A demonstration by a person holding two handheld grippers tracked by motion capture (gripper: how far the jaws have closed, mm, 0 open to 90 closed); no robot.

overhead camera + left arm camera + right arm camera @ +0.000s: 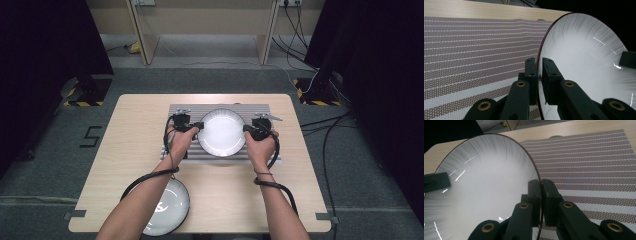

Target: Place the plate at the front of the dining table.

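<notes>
Two plates counted: one plate (221, 132) at frame centre on one striped mat (260, 112), pinched at its left rim by left tongs (200, 125) and right rim by right tongs (245, 128); second plate (172, 210) lower left on worktop (135, 130).

Both forearms are bare, with no sleeves. The left gripper (198, 125) and right gripper (246, 128) are black, each with a grey three-cornered plate on top and a black cable trailing toward six o'clock. The jaw links carry brass-coloured bushings and small, seemingly dark screws.
</notes>
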